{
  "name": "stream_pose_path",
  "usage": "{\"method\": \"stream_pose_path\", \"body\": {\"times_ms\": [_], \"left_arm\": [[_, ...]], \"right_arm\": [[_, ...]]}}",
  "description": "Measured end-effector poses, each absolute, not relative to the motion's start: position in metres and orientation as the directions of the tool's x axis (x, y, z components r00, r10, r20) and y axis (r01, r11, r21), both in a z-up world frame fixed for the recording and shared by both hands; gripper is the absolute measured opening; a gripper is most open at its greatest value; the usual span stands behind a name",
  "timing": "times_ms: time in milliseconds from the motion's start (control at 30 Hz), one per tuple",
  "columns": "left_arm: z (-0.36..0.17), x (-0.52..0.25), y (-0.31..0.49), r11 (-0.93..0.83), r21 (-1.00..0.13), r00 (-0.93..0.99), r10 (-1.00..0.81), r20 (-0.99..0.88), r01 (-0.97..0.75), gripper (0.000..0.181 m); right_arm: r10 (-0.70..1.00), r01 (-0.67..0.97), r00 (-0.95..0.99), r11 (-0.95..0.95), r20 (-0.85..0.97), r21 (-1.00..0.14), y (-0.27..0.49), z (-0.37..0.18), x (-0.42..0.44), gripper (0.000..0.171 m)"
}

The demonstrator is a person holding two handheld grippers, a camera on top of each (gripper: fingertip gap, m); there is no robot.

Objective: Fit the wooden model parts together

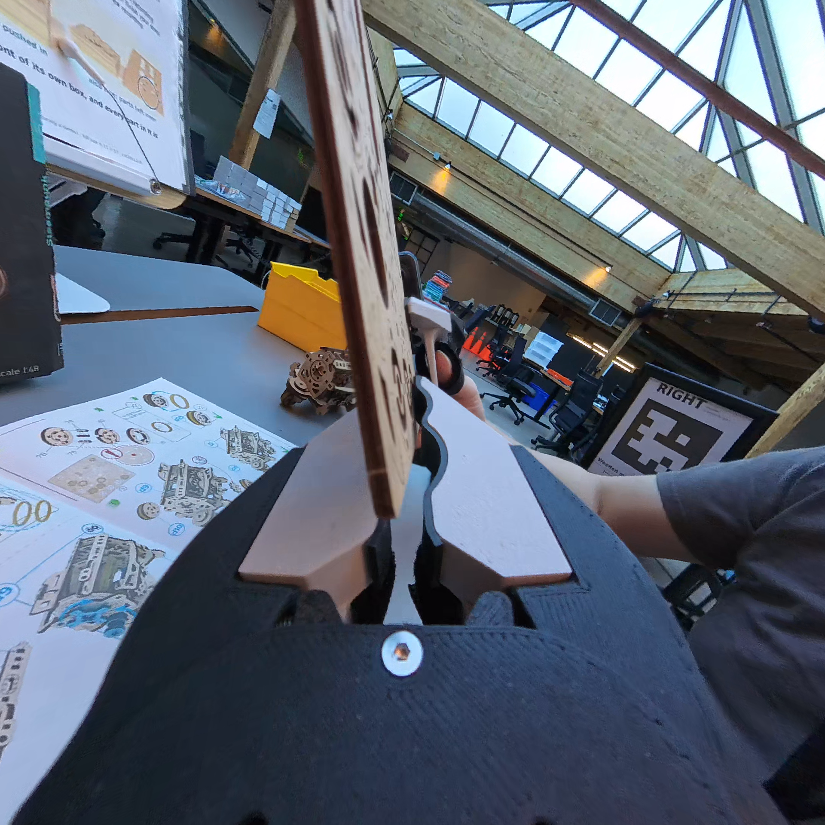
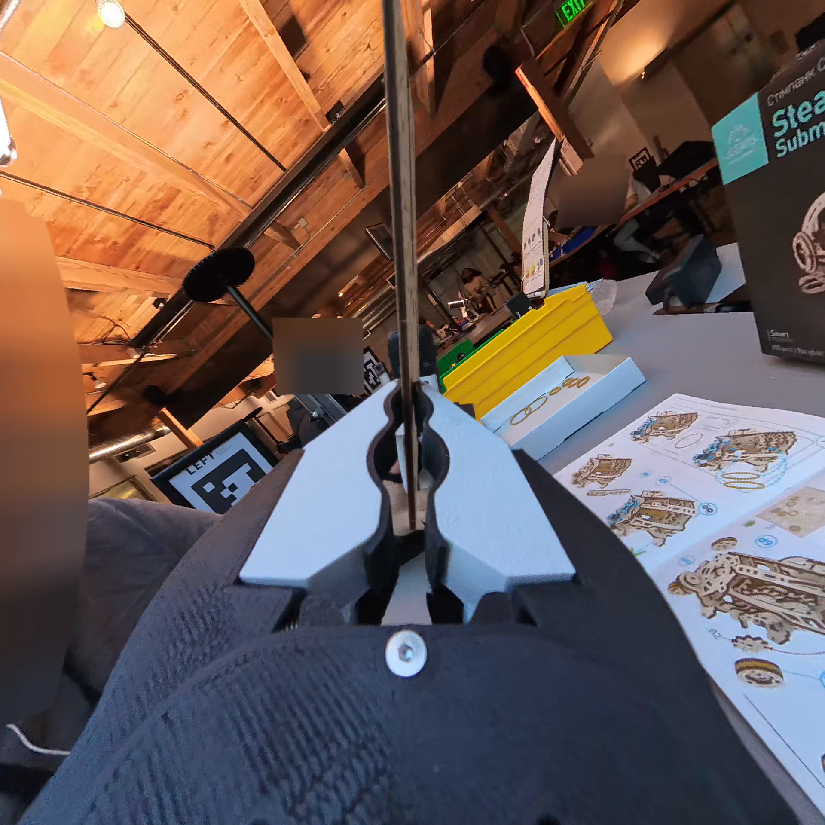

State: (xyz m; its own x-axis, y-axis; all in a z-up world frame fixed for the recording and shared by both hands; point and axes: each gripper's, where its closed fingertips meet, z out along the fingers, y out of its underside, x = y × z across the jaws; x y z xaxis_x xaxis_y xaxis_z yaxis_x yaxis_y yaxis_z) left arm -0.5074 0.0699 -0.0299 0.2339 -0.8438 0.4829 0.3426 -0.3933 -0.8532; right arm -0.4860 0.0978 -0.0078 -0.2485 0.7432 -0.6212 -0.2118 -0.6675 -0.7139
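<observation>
A flat laser-cut wooden sheet (image 1: 357, 178) stands upright above the table, held by both grippers. My left gripper (image 1: 393, 413) is shut on the sheet's lower edge. In the right wrist view the sheet (image 2: 402, 178) shows edge-on as a thin dark strip, and my right gripper (image 2: 408, 390) is shut on it. The right gripper's white and black tip (image 1: 428, 317) shows just behind the sheet in the left wrist view. A partly built wooden model (image 1: 319, 379) lies on the grey table beyond the sheet.
An open instruction booklet (image 1: 111, 468) (image 2: 714, 491) lies on the table. A yellow bin (image 1: 299, 312) (image 2: 535, 339), a white tray with rubber rings (image 2: 567, 397) and a black kit box (image 2: 794, 223) stand behind. A person's arm (image 1: 625, 504) reaches in from the right. There is about 5 centimetres between the tips of the two grippers. The partly built wooden model (image 1: 319, 379) is about equally far from each gripper, around 25 centimetres.
</observation>
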Motion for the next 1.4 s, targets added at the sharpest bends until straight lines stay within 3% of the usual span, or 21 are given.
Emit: {"method": "stream_pose_path", "body": {"times_ms": [100,200,300,633,900,1167,1267,1400], "left_arm": [[-0.030,-0.502,0.065,-0.380,-0.869,0.222,-0.861,0.458,0.317,0.006],[-0.021,-0.504,0.061,-0.415,-0.845,0.156,-0.861,0.485,0.338,0.031],[-0.017,-0.518,0.069,-0.433,-0.816,0.158,-0.839,0.520,0.383,0.036],[-0.019,-0.547,0.084,-0.456,-0.791,0.180,-0.809,0.559,0.408,0.029],[-0.033,-0.536,0.081,-0.494,-0.798,0.165,-0.805,0.570,0.345,0.001],[-0.026,-0.536,0.076,-0.411,-0.854,0.226,-0.842,0.490,0.318,0.000],[-0.022,-0.540,0.077,-0.398,-0.852,0.238,-0.840,0.487,0.339,0.000],[-0.019,-0.551,0.083,-0.421,-0.818,0.225,-0.818,0.529,0.392,0.000]], "right_arm": [[0.741,-0.204,-0.218,-0.671,-0.635,-0.713,0.100,-0.010,-0.482,0.001],[0.729,-0.243,-0.218,-0.685,-0.649,-0.687,0.105,-0.007,-0.473,0.001],[0.756,-0.253,-0.182,-0.654,-0.628,-0.713,0.109,-0.007,-0.462,0.001],[0.831,-0.176,-0.124,-0.556,-0.542,-0.812,0.107,-0.011,-0.454,0.001],[0.801,-0.114,-0.157,-0.596,-0.578,-0.795,0.104,-0.027,-0.466,0.001],[0.827,-0.187,-0.195,-0.559,-0.527,-0.808,0.102,-0.021,-0.465,0.002],[0.838,-0.235,-0.169,-0.546,-0.519,-0.804,0.109,-0.017,-0.461,0.018],[0.841,-0.242,-0.151,-0.540,-0.519,-0.806,0.114,-0.019,-0.458,0.019]]}}
